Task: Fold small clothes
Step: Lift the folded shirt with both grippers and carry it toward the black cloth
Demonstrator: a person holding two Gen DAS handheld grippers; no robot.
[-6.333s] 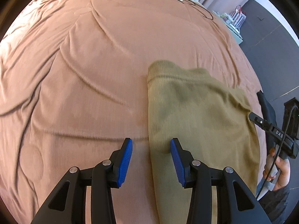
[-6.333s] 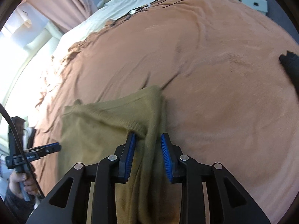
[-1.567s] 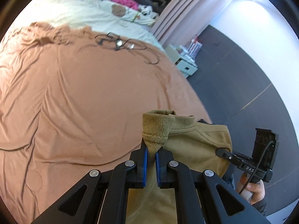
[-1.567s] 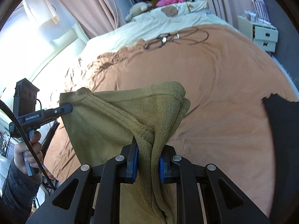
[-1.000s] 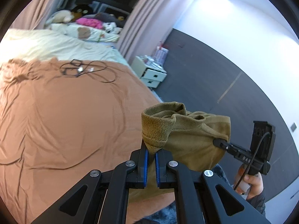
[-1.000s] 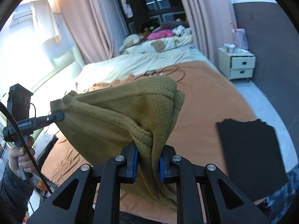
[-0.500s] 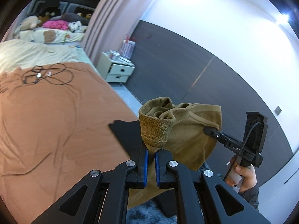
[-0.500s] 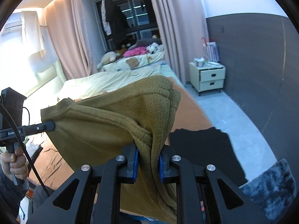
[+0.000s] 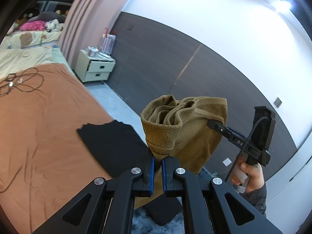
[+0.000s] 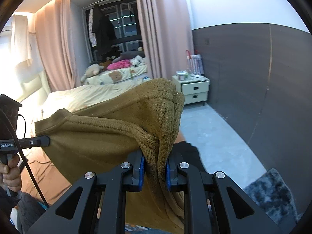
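Lifted off the brown bedspread since earlier, the olive-brown knit garment hangs bunched and ribbed-edged between both grippers, left gripper and right gripper each clamped on a gathered corner, with "GenRobot.AI" readable on the left tool's arm.

The right claw pinches a bunched olive garment above the bed.
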